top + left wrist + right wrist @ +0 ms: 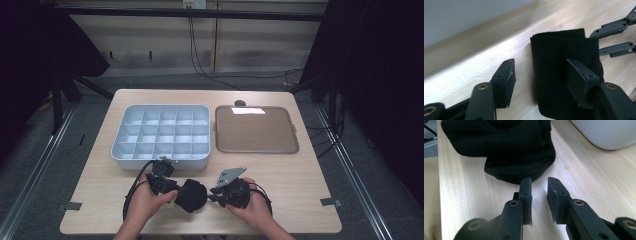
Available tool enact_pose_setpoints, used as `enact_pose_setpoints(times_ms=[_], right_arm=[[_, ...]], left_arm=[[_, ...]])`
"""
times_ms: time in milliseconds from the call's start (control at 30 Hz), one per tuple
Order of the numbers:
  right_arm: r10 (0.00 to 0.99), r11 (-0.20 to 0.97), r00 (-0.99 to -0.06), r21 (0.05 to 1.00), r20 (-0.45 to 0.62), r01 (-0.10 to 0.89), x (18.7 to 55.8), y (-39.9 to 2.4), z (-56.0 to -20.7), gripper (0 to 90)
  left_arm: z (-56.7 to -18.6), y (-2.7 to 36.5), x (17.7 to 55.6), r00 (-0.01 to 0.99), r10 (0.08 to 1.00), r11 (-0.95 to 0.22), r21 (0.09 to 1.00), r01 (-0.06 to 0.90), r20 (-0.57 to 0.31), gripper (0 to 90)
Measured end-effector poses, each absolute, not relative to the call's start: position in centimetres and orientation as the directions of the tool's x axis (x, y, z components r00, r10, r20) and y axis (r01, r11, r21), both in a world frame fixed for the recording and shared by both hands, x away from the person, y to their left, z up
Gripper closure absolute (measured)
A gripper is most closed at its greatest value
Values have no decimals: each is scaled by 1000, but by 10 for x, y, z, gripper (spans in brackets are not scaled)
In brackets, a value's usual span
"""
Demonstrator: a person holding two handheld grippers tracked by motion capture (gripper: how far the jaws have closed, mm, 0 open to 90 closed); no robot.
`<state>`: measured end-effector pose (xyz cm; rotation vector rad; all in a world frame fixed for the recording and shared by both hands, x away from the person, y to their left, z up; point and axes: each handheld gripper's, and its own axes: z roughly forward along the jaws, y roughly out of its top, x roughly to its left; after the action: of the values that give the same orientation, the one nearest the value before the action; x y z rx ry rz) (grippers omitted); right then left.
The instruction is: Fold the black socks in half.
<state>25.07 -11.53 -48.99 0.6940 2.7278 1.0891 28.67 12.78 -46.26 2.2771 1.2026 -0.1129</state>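
Both of the person's hands are resting at the near edge of the pale wooden table (300, 200), and between them is lying the bundled black knitted cloth (190, 195), which looks like a rolled sock or cuff. That cloth is sitting just right of the left gripper (176, 192) and just left of the right gripper (212, 194), so each tool is pointing inward at it from its own side.

In the left gripper view the jaws are standing spread, with the folded cloth (564, 75) lying partly in the gap: its left edge is clear of the left pad (510, 80), while the right pad (580, 82) is showing in front of the fabric, and I cannot tell whether it is touching. In the right gripper view the jaws are standing parted by a narrow gap with nothing in it, and the cloth's rounded end (521, 162) is lying just beyond the tips, slightly to their left.

Farther off, the grey plastic compartment box (120, 150) and the flat brown tray (295, 147) are lying side by side.

Judging by this, the left gripper is the nearer to a hold.
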Motion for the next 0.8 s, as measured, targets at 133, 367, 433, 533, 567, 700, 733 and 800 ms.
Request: enact_pose_setpoints(times_ms=[133,367,433,533,567,700,733,800], right_arm=[[452,643,-891,675,48,362,251,-113,-492,742],[447,650,-893,668,49,362,250,-110,-494,745],[447,654,-893,664,48,363,250,-109,-495,745],[449,653,-892,664,49,364,250,-109,-495,745],[448,652,-893,665,49,364,250,-109,-495,745],[447,651,-893,667,48,362,250,-109,-495,745],[447,651,-893,667,48,362,250,-109,-495,745],[449,650,-892,666,50,365,250,-109,-495,745]], left_arm=[[-465,124,286,603,732,-450,438,778,-317,399],[-466,121,285,605,733,-454,439,775,-310,375],[-466,120,284,612,735,-465,440,768,-292,368],[-466,117,283,616,737,-470,443,763,-279,366],[-466,116,282,620,736,-474,446,759,-272,367],[-467,112,281,627,735,-486,446,752,-257,365],[-467,112,281,627,735,-486,446,752,-257,365],[-467,110,280,630,736,-490,445,749,-250,368]])
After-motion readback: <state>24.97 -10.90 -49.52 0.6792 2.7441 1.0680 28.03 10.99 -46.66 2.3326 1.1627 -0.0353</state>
